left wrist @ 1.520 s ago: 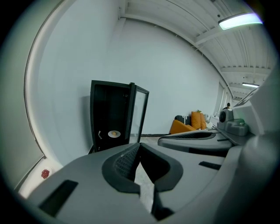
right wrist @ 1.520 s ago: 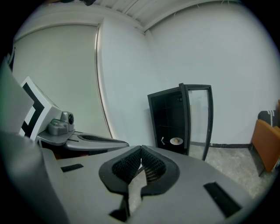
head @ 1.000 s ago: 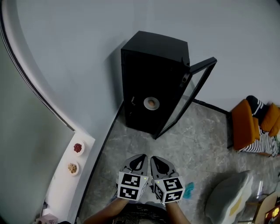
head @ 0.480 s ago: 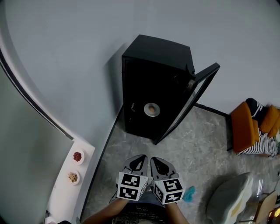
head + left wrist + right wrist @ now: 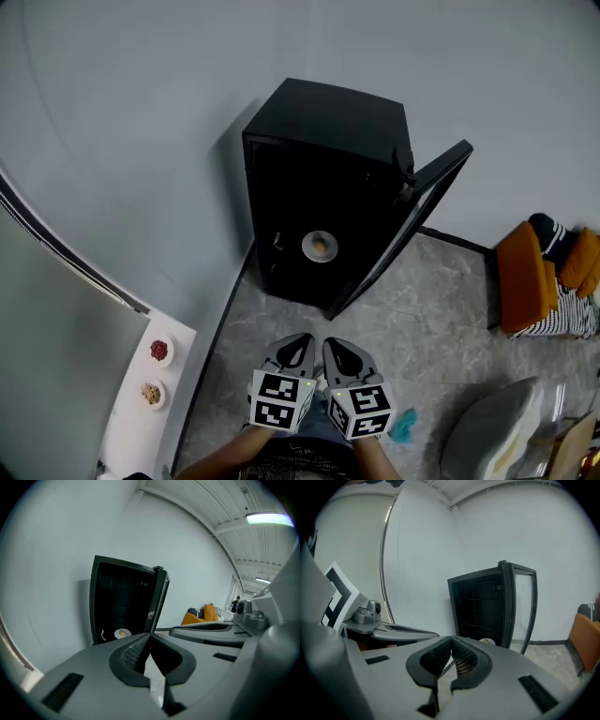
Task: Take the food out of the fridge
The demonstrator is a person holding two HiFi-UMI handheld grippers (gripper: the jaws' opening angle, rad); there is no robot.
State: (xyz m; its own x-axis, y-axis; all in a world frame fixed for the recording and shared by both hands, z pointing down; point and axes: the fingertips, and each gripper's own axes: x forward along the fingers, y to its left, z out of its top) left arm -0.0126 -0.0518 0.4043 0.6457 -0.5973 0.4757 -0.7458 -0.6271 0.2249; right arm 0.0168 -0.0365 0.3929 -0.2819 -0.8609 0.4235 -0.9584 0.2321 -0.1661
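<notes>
A small black fridge (image 5: 323, 159) stands against the wall with its glass door (image 5: 403, 230) swung open to the right. Inside on a low shelf sits a white plate with a round piece of food (image 5: 321, 246), also seen as the plate of food (image 5: 122, 633) in the left gripper view. My left gripper (image 5: 296, 348) and right gripper (image 5: 342, 352) hang side by side in front of the fridge, well short of it. Both are shut with nothing between their tips. From the right gripper view the fridge (image 5: 487, 609) shows ahead, with only the plate's rim (image 5: 487, 641) peeking over the jaws.
A white ledge (image 5: 141, 403) at the lower left carries two small bowls of food (image 5: 158, 351). An orange chair with striped cloth (image 5: 544, 277) stands at the right. A grey cushion (image 5: 487, 427) and a teal scrap (image 5: 405, 427) lie on the marble floor.
Both grippers have moved together towards the fridge, which now sits lower and nearer in the head view. The ledge with bowls has slid down and left. The jaws have stayed shut.
</notes>
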